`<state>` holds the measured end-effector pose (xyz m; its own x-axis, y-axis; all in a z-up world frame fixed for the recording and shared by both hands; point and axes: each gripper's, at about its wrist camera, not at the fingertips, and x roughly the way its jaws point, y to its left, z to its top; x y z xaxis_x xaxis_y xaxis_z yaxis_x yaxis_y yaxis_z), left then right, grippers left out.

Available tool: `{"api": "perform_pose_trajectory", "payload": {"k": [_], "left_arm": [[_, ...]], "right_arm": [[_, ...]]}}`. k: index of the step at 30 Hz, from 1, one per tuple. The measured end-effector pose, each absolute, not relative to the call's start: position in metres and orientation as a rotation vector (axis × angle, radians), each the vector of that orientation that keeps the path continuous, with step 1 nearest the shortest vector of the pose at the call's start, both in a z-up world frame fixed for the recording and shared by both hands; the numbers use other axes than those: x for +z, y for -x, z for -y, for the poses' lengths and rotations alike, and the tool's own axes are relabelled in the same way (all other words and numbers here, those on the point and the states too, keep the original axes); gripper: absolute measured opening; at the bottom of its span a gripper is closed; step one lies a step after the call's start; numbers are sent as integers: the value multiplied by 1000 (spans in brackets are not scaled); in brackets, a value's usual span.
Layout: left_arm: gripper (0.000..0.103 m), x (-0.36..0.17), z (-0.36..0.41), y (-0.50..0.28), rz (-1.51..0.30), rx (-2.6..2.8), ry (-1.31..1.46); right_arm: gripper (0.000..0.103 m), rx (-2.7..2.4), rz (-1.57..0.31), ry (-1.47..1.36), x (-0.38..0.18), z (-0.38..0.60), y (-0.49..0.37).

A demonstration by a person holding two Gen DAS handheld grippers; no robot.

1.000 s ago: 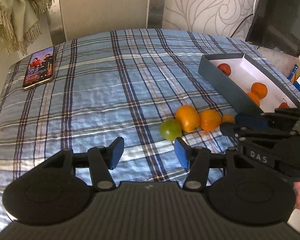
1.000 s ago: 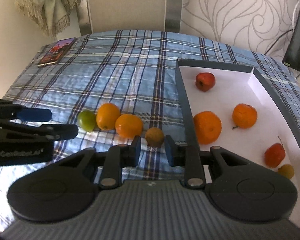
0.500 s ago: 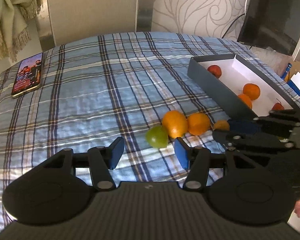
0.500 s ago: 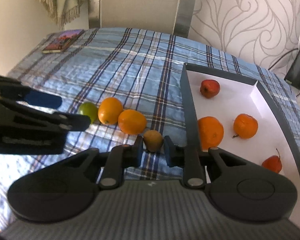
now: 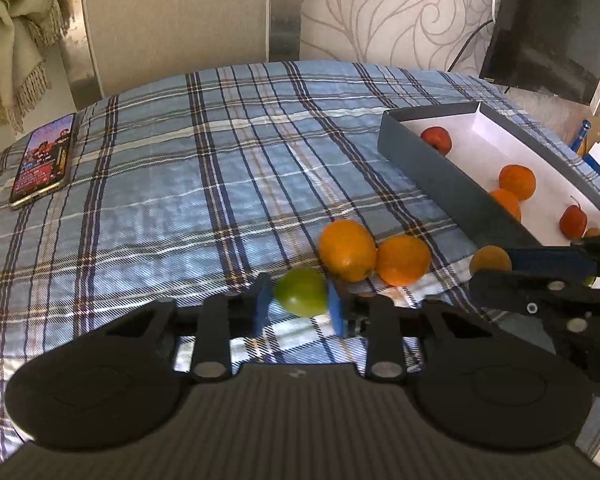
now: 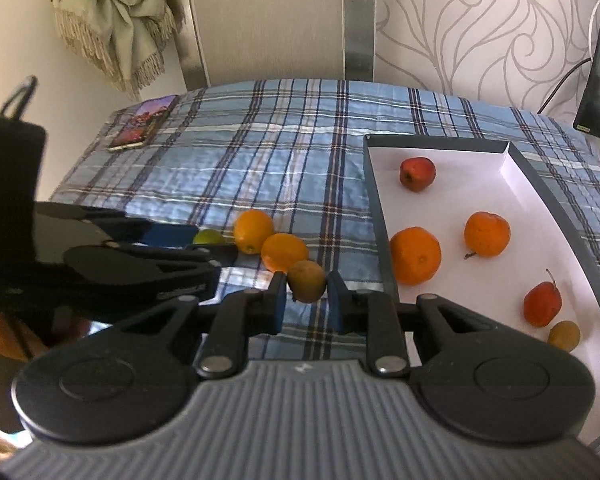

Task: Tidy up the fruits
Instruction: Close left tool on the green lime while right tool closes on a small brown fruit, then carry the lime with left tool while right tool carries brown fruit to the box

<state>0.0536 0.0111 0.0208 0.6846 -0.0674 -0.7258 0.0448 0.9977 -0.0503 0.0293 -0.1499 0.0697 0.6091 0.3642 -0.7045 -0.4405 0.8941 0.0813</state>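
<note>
2 grippers are at work over a blue plaid cloth (image 5: 203, 184), each with a piece of fruit between its pads. From the left wrist camera, the left gripper (image 5: 300, 300) has its blue pads pressed on either side of a green fruit (image 5: 302, 291), clamped on it low over the cloth. Just to the right of it sit 2 oranges (image 5: 348, 250) touching each other, the nearer one (image 5: 403, 255) beside a patch of bright sunlight. Further right, the right gripper (image 5: 496, 268) reaches in from the edge with a small brownish fruit (image 5: 490, 259) at its tips. Behind it stands a dark-walled box (image 5: 444, 172) with a white floor, holding a red fruit at the far end, 2 oranges near the wall and another red one closer in. A phone (image 5: 41, 160) lies screen-up at the far left of the cloth. From the right wrist camera, the right gripper (image 6: 307, 300) is closed on the small brownish fruit (image 6: 307, 281), which looks lifted just off the cloth beside the box wall (image 6: 376, 216). Inside the box I count 2 red fruits, 2 oranges and 1 small yellowish fruit (image 6: 564, 334) near the front. To the left, the left gripper (image 6: 203, 242) sits over the green fruit (image 6: 207, 237), with a dark sleeve (image 6: 7, 184) behind it.
</note>
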Motion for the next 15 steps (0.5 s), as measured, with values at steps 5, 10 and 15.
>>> {"api": "perform_pose_trajectory", "payload": {"k": [5, 10, 15], "left_arm": [[31, 23, -10, -51, -821, -31, 38], [30, 27, -9, -47, -825, 6, 23], [30, 33, -5, -38, -814, 27, 8]], "right_arm": [[25, 490, -763, 94, 84, 150, -22], [25, 512, -740, 86, 95, 153, -14], [25, 527, -731, 80, 99, 158, -7]]}}
